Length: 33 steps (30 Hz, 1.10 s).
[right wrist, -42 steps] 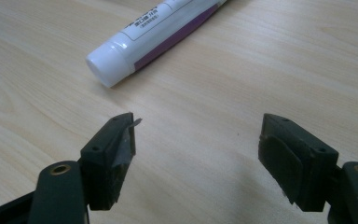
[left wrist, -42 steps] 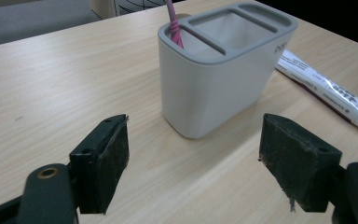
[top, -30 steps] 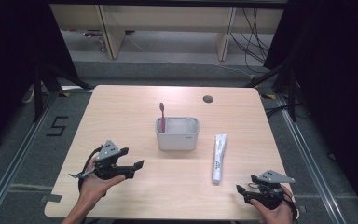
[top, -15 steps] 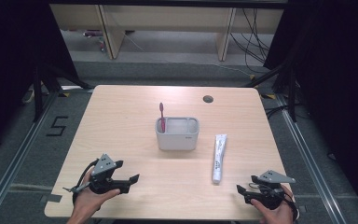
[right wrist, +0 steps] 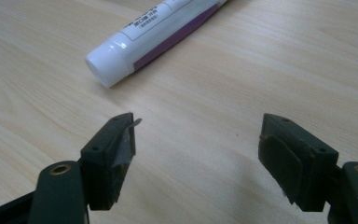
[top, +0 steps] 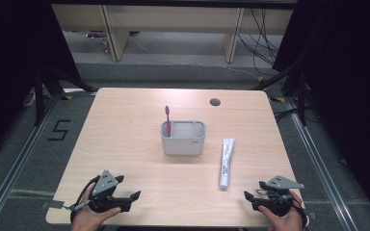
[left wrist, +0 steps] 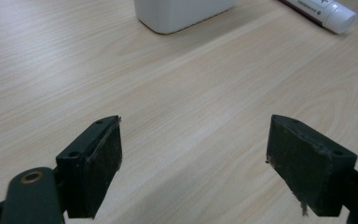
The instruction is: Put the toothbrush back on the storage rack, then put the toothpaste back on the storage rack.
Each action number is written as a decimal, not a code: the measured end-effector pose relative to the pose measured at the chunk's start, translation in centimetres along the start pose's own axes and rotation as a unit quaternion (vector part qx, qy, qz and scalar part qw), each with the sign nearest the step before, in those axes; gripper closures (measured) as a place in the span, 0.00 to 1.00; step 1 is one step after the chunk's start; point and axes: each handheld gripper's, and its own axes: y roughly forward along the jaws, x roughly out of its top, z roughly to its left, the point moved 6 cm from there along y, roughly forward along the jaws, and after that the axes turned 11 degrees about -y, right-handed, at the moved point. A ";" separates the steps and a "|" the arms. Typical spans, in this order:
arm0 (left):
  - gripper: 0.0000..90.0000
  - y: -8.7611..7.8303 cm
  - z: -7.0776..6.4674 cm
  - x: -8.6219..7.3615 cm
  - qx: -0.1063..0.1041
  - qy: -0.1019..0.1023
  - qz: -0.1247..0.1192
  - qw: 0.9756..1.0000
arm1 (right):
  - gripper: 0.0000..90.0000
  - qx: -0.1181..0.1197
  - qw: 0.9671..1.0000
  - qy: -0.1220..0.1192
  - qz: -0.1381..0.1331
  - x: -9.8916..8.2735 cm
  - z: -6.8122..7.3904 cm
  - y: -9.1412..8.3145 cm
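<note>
Both grippers rest low at the near edge of the worktop (top: 125, 125), jaws wide apart and gripping nothing. The left gripper (top: 134, 196) sits near the left corner, well apart from the holder (top: 183, 143). The right gripper (top: 247, 196) lies near the tube (top: 226, 162), whose white cap (right wrist: 103, 65) points toward it. A red toothbrush (top: 167, 119) stands in the holder's left compartment, apparently leaning slightly.

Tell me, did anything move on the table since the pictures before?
The left claw slid back toward the near edge of the table, with nothing between its open jaws. The right claw stayed put, open too. The toothpaste tube, the grey holder and the red toothbrush standing in it have not moved.
</note>
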 end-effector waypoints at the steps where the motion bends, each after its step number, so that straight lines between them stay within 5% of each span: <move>1: 0.19 -0.1 0.0 -0.1 0.004 0.003 0.002 1.000 | 0.31 0.000 1.000 0.001 0.001 0.0 0.0 0.0; 9: 0.20 -0.8 0.2 -1.3 0.014 0.025 0.021 0.999 | 0.31 0.001 1.000 0.003 -0.001 0.0 0.1 0.0; 10: 0.20 -0.6 -0.1 -1.3 0.013 0.016 0.011 1.000 | 0.31 0.001 1.000 0.001 -0.001 0.0 0.1 0.1; 12: 0.20 -0.9 0.0 -1.5 0.014 0.032 0.023 0.999 | 0.31 0.005 1.000 0.000 -0.003 0.0 0.1 0.1; 14: 0.20 -0.9 -0.3 -1.6 0.011 0.019 0.015 1.000 | 0.31 0.000 1.000 0.003 0.002 0.0 0.1 0.0; 22: 0.20 -1.2 -0.7 -2.4 0.018 0.043 0.038 0.998 | 0.31 0.001 1.000 -0.003 0.001 0.0 0.1 0.1; 31: 0.20 -1.1 -0.7 -2.4 0.019 0.049 0.039 0.998 | 0.31 0.001 1.000 0.001 0.000 0.5 0.0 0.2; 33: 0.20 -1.0 -0.9 -2.4 0.015 0.044 0.031 0.998 | 0.31 0.013 1.000 0.017 0.005 0.8 0.4 0.4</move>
